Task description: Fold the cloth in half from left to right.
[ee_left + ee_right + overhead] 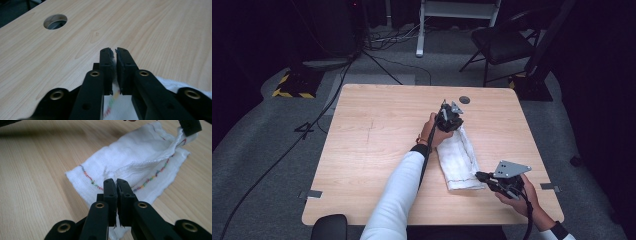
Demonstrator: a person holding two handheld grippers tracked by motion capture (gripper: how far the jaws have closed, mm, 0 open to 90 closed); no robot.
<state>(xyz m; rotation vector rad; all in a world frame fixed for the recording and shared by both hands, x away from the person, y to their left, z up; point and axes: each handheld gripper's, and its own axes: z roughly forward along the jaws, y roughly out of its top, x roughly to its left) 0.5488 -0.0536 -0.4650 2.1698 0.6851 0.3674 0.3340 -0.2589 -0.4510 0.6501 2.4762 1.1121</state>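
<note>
A white cloth [459,157] with a coloured stitched line lies folded lengthwise on the right half of the wooden table [372,150]. My left gripper [455,126] is at the cloth's far end. In the right gripper view, that end of the cloth [140,157] rises in a ridge to the left gripper [190,126], which pinches it. In its own view the left gripper [113,53] has its pads nearly together, with cloth [172,83] under them. My right gripper [482,176] is at the near end, and its tips [116,182] are shut on a puckered fold.
A round cable hole [464,100] lies in the table just beyond the left gripper. Behind the table stand a dark chair [502,42] and a white frame [422,30], with cables on the floor [312,125]. Bare wood spreads to the left.
</note>
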